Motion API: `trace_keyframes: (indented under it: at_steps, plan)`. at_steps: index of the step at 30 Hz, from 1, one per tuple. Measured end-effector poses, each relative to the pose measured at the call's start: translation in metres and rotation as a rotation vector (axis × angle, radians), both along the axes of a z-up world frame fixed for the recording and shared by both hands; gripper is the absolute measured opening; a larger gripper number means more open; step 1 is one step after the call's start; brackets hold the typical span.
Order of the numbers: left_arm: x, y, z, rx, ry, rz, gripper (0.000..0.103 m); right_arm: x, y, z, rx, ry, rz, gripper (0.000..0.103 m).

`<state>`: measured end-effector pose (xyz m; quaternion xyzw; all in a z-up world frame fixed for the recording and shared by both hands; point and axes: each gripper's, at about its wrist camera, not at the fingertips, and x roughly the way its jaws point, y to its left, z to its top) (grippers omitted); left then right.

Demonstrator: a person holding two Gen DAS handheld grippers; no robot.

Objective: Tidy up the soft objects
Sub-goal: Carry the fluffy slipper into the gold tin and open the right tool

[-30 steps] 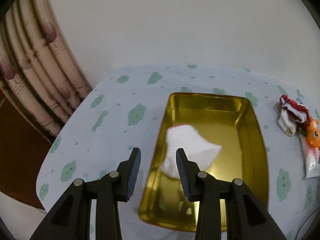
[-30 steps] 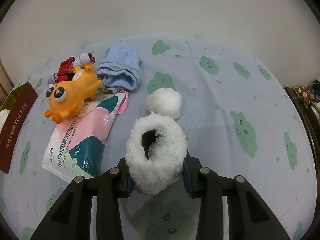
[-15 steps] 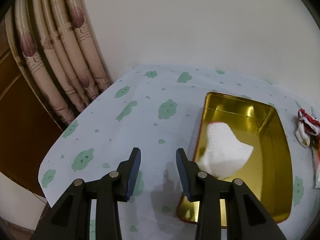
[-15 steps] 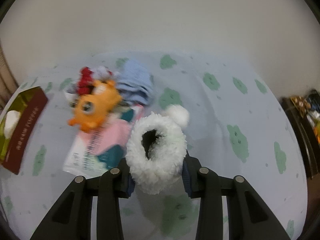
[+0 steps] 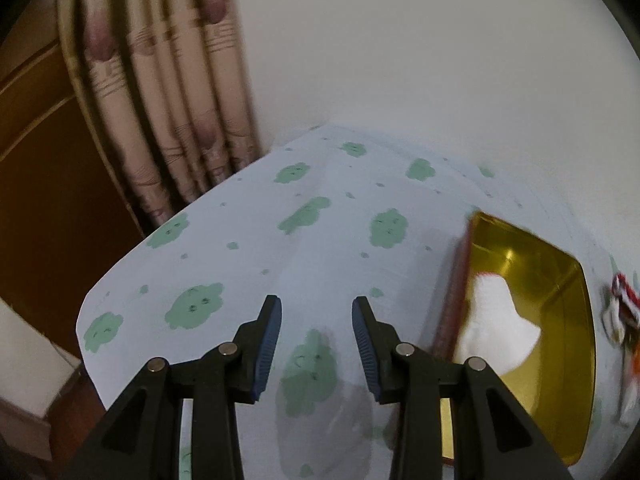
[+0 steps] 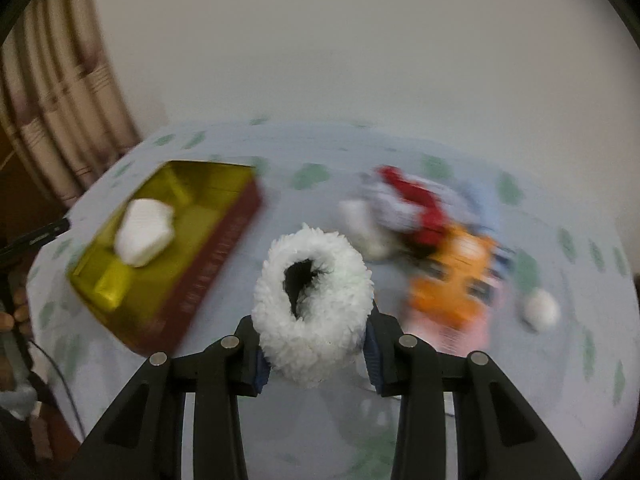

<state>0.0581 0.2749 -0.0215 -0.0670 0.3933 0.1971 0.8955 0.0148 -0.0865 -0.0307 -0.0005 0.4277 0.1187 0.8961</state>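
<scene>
Pale blue tablecloth [image 5: 332, 240] with green cloud prints covers the table, beige curtains [image 5: 168, 92] far left. Tilted downward over bare cloth, the left gripper [image 5: 316, 330] has its jaws apart and empty. Right of it, a gold tin [image 6: 192, 184] holds a white sock [image 6: 145, 231]; its side lettering is blurred. Angled downward, the right gripper [image 6: 316, 350] is clamped on a fluffy white boot [image 6: 314, 300], raised between the tin and a blurred orange toy [image 6: 452, 284].

A pale blue cloth [image 5: 360, 264] with green cloud blotches carries a gold tin [image 6: 216, 184], red-brown outside; at three o'clock, an orange toy [image 6: 452, 280].
</scene>
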Motion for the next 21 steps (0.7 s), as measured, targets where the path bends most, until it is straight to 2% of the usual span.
trace_keyframes:
  at_steps: [5,11,21]
  plan:
    - [-0.003,0.015,-0.004,-0.077,0.011,0.043,0.037,0.019,0.058,0.004,-0.004,-0.005,0.121,0.035]
    - [-0.003,0.021,-0.007,-0.101,0.015,0.061,0.037,0.031,0.113,-0.011,-0.019,0.031,0.218,0.035]
    - [-0.002,0.025,-0.011,-0.128,0.036,0.074,0.037,0.045,0.152,-0.040,-0.071,0.104,0.267,0.039]
